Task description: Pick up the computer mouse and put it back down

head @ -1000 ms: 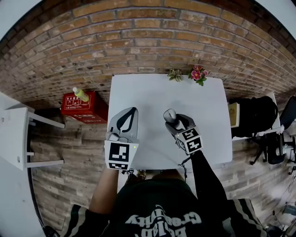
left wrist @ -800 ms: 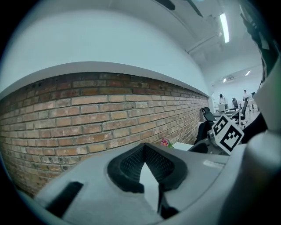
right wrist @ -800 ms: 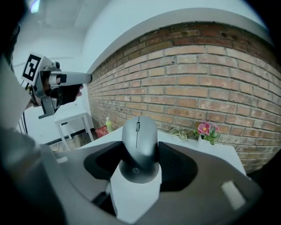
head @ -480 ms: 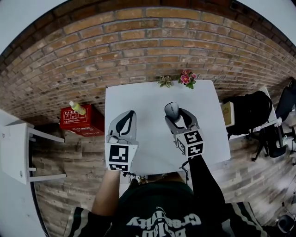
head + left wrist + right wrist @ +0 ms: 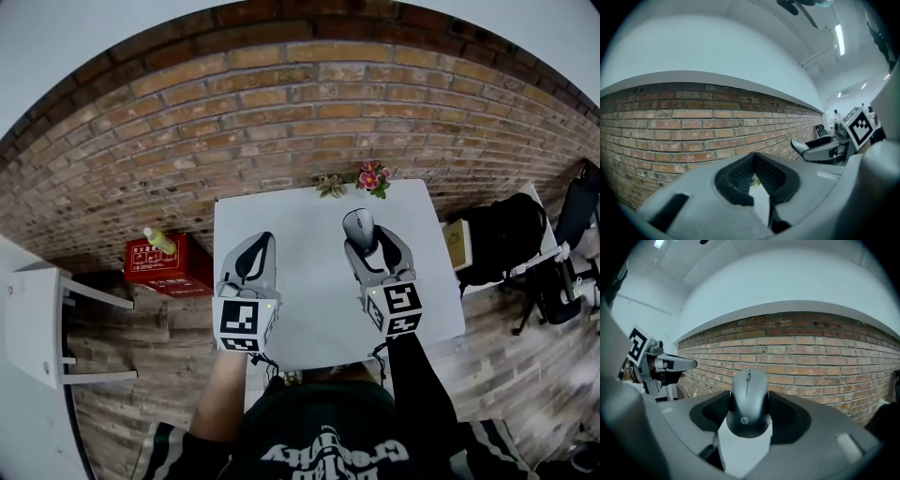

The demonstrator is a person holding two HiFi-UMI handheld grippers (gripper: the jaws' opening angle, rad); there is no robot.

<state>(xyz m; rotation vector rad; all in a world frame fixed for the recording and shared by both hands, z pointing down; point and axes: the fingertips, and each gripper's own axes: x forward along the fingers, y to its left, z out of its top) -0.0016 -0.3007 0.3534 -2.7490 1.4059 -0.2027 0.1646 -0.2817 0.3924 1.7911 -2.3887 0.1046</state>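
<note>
Right hand-held gripper (image 5: 749, 403) pinches the computer mouse (image 5: 748, 392); left hand-held gripper (image 5: 753, 163) pressed together, empty. Only the right gripper view shows its logo (image 5: 744, 420).

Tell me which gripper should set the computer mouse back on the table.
Right. The right gripper clamps the computer mouse between its jaws, held up above the white table. The left gripper is shut and empty, off to the side.

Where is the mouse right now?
The mouse is clamped in the right gripper, held above the white table, right of centre in the head view, just short of the pink flowers.
</note>
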